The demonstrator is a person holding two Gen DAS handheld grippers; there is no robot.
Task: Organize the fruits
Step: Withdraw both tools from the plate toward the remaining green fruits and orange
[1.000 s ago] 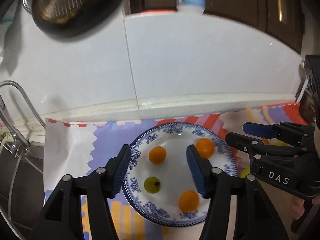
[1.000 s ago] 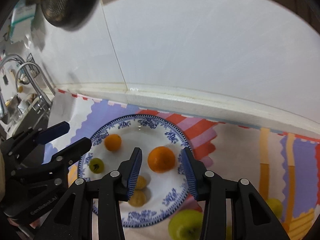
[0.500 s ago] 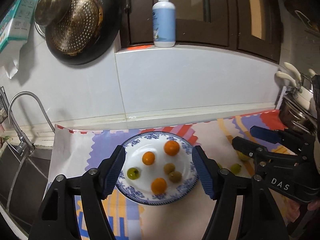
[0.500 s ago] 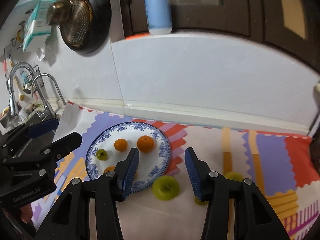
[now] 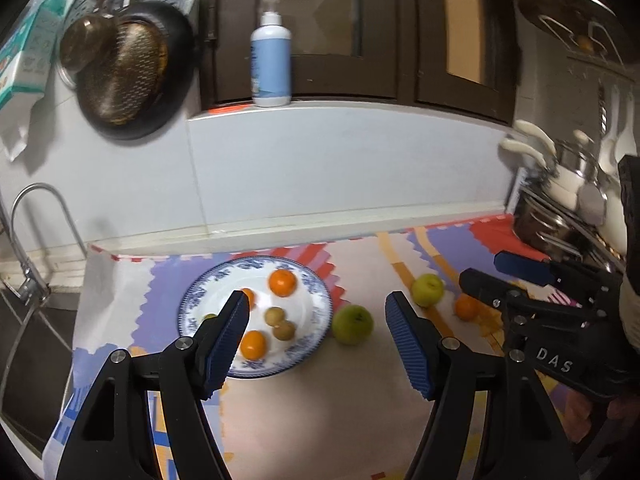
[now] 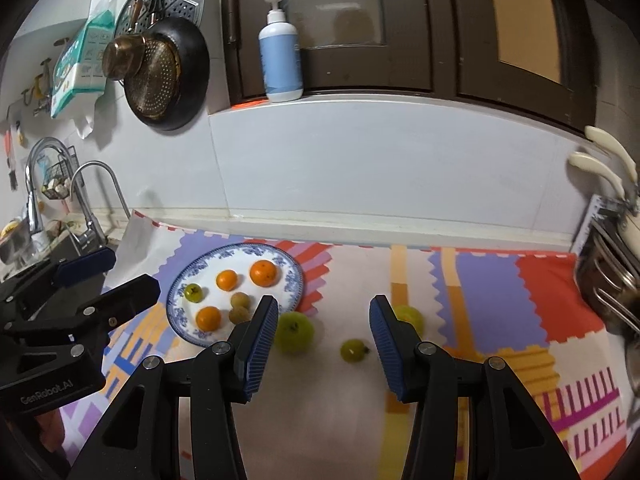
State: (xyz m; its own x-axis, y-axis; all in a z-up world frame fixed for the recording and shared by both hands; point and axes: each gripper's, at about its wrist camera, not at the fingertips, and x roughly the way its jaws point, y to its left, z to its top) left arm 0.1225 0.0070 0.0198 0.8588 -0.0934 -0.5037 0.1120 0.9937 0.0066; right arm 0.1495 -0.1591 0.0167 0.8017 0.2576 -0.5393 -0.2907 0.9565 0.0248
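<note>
A blue-and-white plate (image 5: 318, 294) (image 6: 295, 280) lies on the patterned mat. It holds three oranges (image 6: 263, 273), two brown fruits (image 6: 240, 300) and a small green fruit (image 6: 193, 292). A green apple (image 5: 353, 324) (image 6: 295, 332) rests just right of the plate. Further right on the mat lie a second green apple (image 5: 428, 289) (image 6: 409, 315), a small green fruit (image 6: 353, 351) and an orange (image 5: 466, 306). My left gripper (image 5: 316, 308) (image 6: 128, 272) hovers open before the plate, holding nothing. My right gripper (image 6: 324, 308) (image 5: 486, 268) is open and bare above the mat, right of the plate.
A sink with a faucet (image 6: 94, 196) borders the mat on the left. Pots and a utensil rack (image 5: 560, 216) stand at the right. A white tiled wall backs the counter, with a hanging pan (image 6: 168, 76) and a soap bottle (image 6: 280, 52) on the ledge.
Both grippers have drawn back and upward from the plate, so more of the counter shows. Both pairs of jaws stand wider. The right jaws no longer frame the large orange.
</note>
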